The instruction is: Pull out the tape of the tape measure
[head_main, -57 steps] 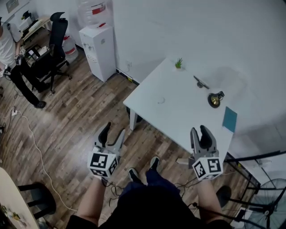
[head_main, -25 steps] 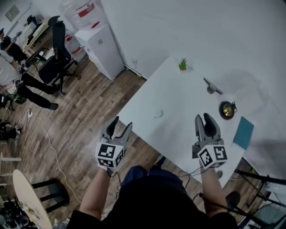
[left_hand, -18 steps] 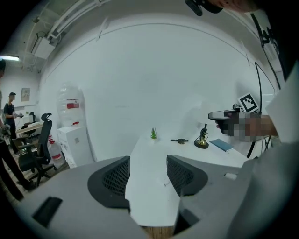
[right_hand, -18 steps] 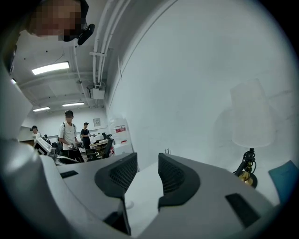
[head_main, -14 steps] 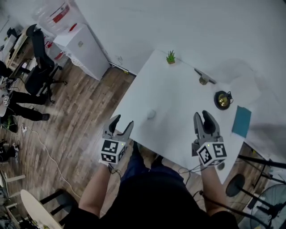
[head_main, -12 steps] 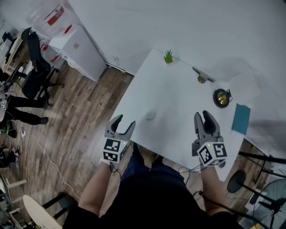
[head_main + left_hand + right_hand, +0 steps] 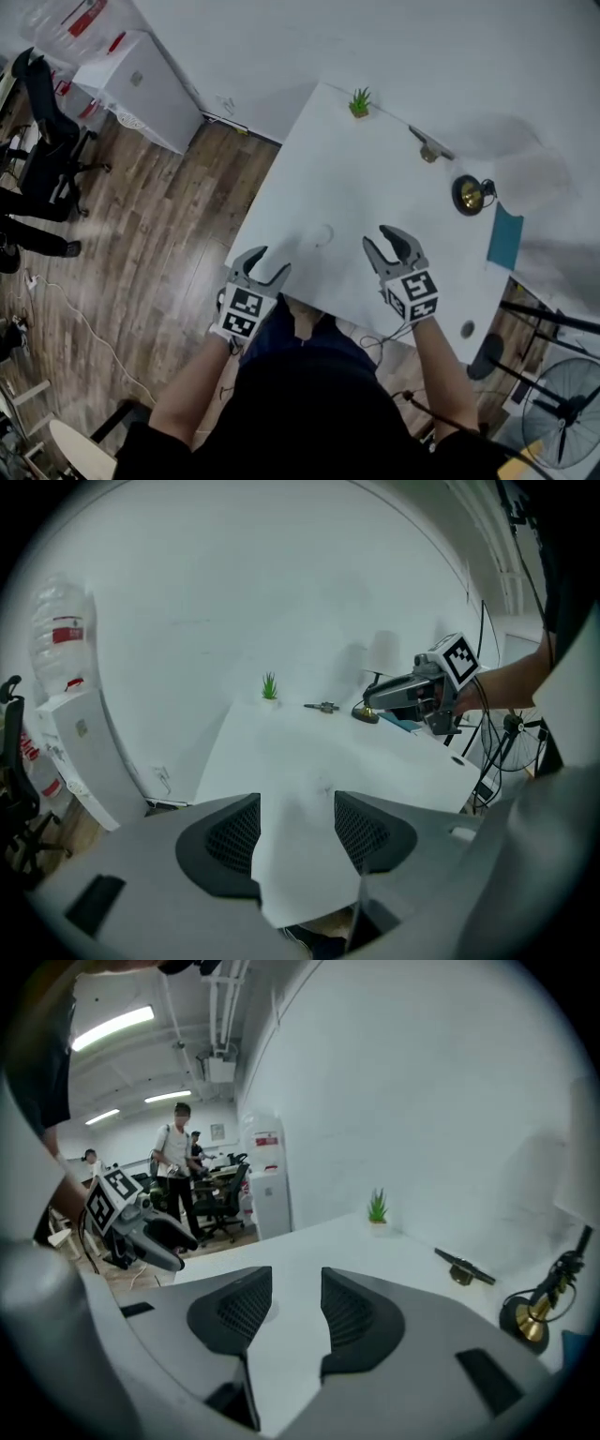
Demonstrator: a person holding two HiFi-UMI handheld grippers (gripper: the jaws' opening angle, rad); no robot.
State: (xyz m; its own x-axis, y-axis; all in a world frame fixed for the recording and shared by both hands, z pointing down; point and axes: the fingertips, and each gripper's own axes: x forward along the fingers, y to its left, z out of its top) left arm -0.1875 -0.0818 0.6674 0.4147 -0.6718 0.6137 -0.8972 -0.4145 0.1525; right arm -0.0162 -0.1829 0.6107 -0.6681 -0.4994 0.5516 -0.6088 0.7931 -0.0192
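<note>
Approaching is the step in hand: you hold both grippers low at the near edge of the white table, with nothing gripped yet. On your left gripper the jaws stand well apart, only bare tabletop between them. On your right gripper the jaws are opening, and they are empty too. A small pale round thing lies on the table just in from that near edge, between the two grippers. It is likely the tape measure, but too faint to be sure. My judgement of the next move: pin its case with one gripper, then find the tape's tab with the other, coming in slow and level.
</note>
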